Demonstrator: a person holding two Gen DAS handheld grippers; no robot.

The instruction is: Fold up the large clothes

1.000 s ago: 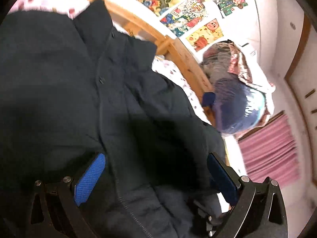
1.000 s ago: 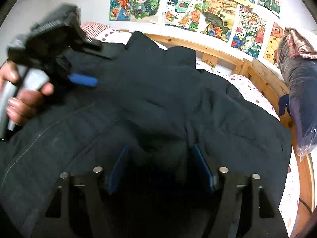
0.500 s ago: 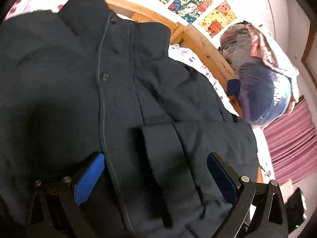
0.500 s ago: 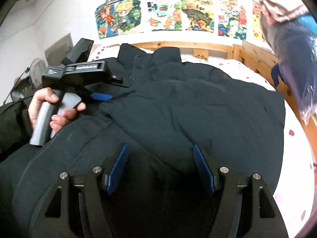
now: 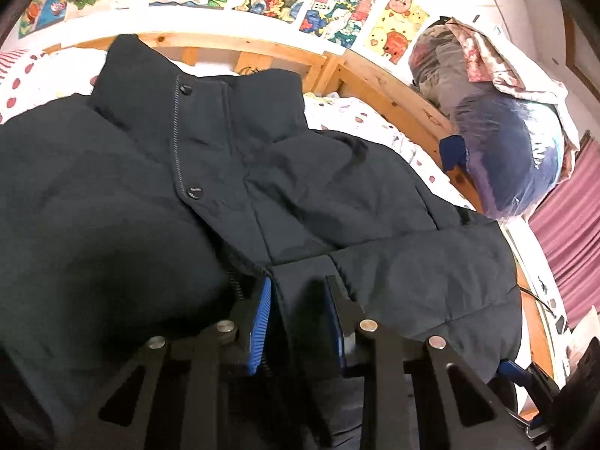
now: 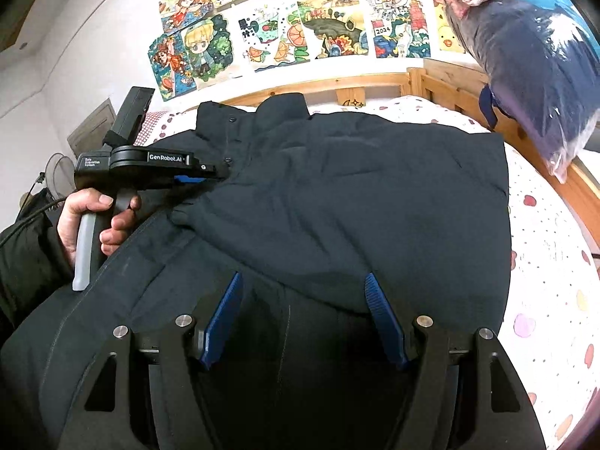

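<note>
A large dark navy padded jacket lies front-up on the bed, collar toward the wooden headboard, with one sleeve folded across its chest. My left gripper is shut on a fold of the jacket's fabric near the front placket. In the right wrist view the left gripper is held by a hand at the jacket's left side. My right gripper hovers open over the jacket's lower part, and only dark fabric shows beneath its blue pads.
The bed has a white spotted sheet and a wooden frame. A bagged bundle of bedding sits on the frame at the right. Drawings cover the wall. Pink curtains hang far right.
My left gripper went from wide open to shut on the jacket's fabric and now points toward the collar. The right gripper stayed open, and the view widened to show more of the bed.
</note>
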